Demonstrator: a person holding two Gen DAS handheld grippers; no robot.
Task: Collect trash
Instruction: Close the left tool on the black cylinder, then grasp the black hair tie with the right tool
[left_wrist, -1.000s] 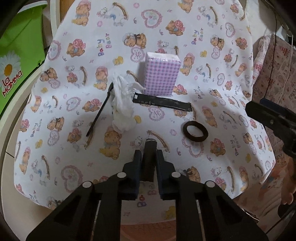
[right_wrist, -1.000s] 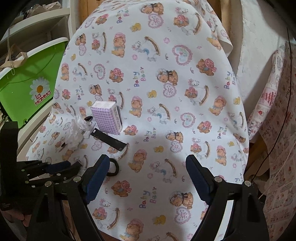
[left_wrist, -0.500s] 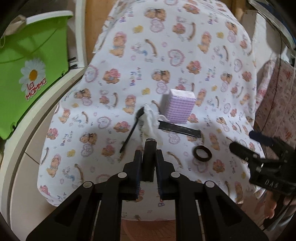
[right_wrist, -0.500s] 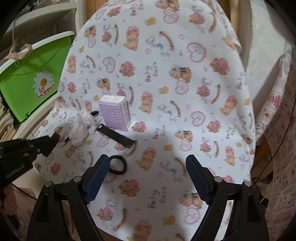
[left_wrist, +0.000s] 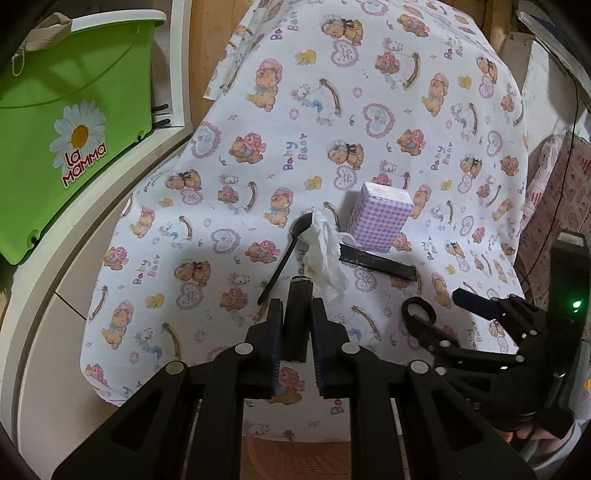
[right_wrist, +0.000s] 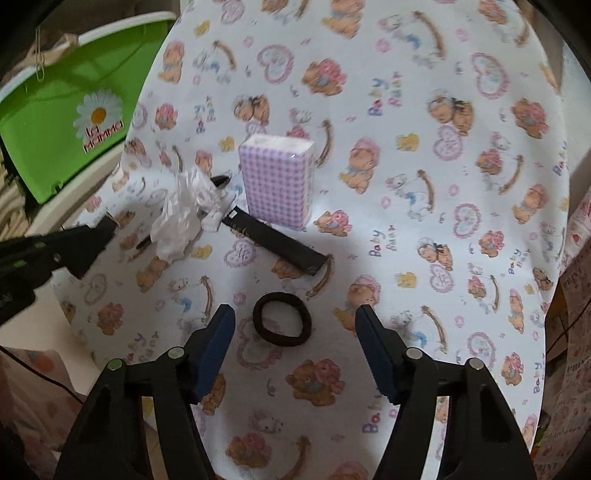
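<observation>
A crumpled white tissue (left_wrist: 327, 254) (right_wrist: 186, 212) lies on the teddy-bear cloth over a black plastic spoon (left_wrist: 286, 254). Beside it stand a purple checked tissue pack (left_wrist: 380, 218) (right_wrist: 277, 184) and a flat black strip (left_wrist: 376, 263) (right_wrist: 275, 243). A black hair tie (right_wrist: 282, 324) (left_wrist: 419, 312) lies nearer. My left gripper (left_wrist: 297, 328) is shut on a dark cylindrical object (left_wrist: 297, 317), held above the cloth's near edge. My right gripper (right_wrist: 295, 332) is open, its fingers on either side of the hair tie.
A green La Mamma bin (left_wrist: 62, 140) (right_wrist: 70, 110) stands left of the table on a white shelf. A patterned box (left_wrist: 554, 206) sits at the right. The cloth-covered table (left_wrist: 369, 110) stretches away behind the objects.
My left gripper has pulled back and up from the cloth with the dark object. My right gripper has moved left and down, now straddling the hair tie.
</observation>
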